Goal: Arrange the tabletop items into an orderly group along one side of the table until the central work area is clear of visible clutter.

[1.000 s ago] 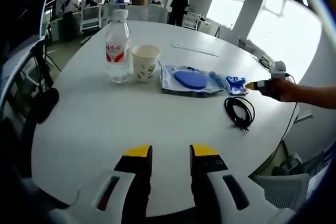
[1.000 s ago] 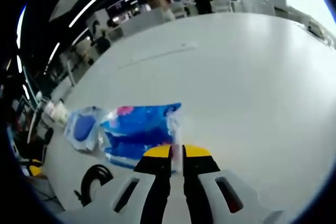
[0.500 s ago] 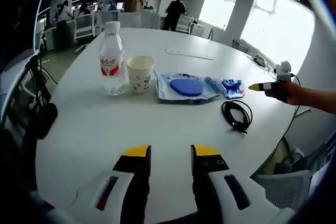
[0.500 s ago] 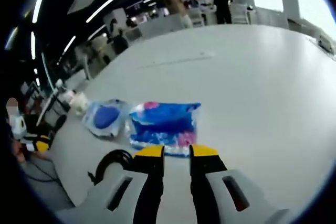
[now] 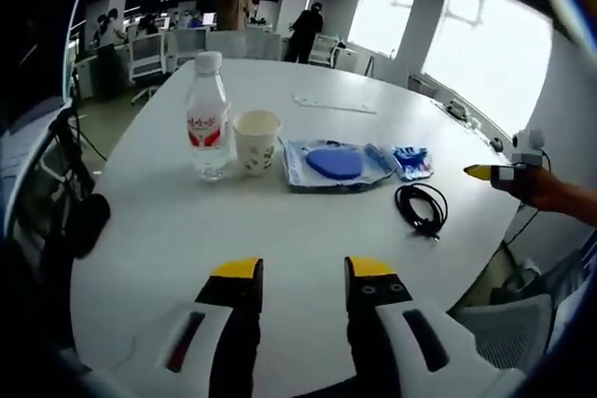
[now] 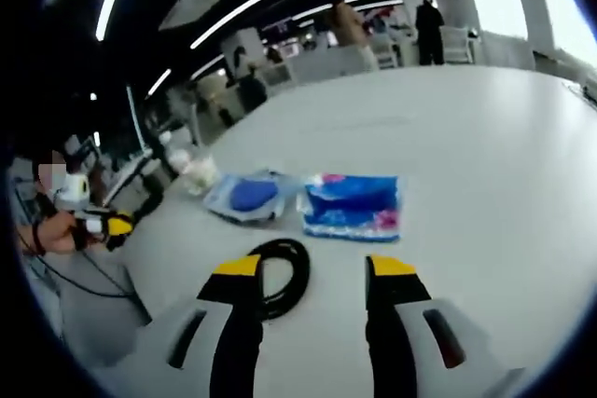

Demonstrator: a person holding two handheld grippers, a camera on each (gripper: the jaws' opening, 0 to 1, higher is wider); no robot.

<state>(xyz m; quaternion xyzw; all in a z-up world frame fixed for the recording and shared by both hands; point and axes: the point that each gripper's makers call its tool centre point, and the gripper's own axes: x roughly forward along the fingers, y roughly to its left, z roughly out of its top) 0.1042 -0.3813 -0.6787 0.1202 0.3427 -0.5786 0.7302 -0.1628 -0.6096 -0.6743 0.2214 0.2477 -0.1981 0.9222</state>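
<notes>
On the white round table (image 5: 168, 230) a row runs left to right: a water bottle (image 5: 207, 118), a paper cup (image 5: 257, 140), a clear pouch with a blue disc (image 5: 334, 163) and a small blue packet (image 5: 411, 161). A coiled black cable (image 5: 422, 209) lies in front of the packet. My left gripper (image 5: 303, 272) is open over the near table edge, holding nothing. The right gripper (image 5: 499, 172) hovers past the table's right side in a hand. In the right gripper view, my right gripper (image 6: 314, 267) is open above the cable (image 6: 280, 272), short of the blue packet (image 6: 353, 205) and the pouch (image 6: 244, 197).
A long white strip (image 5: 334, 104) lies on the far part of the table. Office chairs and several people stand behind it. The left gripper (image 6: 107, 226), held in a hand, shows at the left of the right gripper view. Bare tabletop (image 6: 485, 156) spreads to the right.
My right gripper let go of the blue packet, opened and drew back, so the cable now lies between its jaws. The left gripper stayed open.
</notes>
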